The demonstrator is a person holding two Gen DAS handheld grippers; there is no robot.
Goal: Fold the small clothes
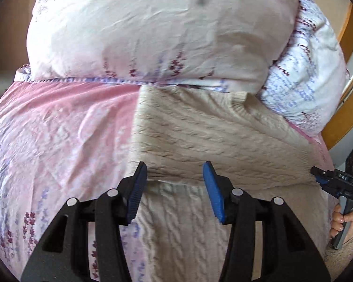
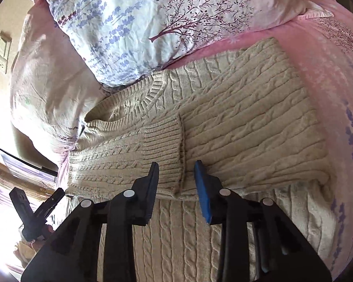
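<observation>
A cream cable-knit sweater (image 1: 214, 138) lies on the pink floral bedsheet (image 1: 58, 122), its upper part folded over the lower part. In the right wrist view the sweater (image 2: 247, 127) shows its ribbed collar (image 2: 152, 89) and a sleeve with ribbed cuff (image 2: 164, 145) laid across the body. My left gripper (image 1: 175, 183) is open and empty, just above the fold edge. My right gripper (image 2: 176, 183) is open and empty, hovering over the cuff. The right gripper also shows at the far right of the left wrist view (image 1: 317, 175). The left gripper shows at the lower left of the right wrist view (image 2: 58, 192).
Two pillows lie behind the sweater: a pale pink one (image 1: 152, 30) and a white one with blue and purple flowers (image 2: 152, 23). A wooden bed frame (image 1: 348, 54) curves at the right. A wall switch (image 2: 3, 51) is at the far left.
</observation>
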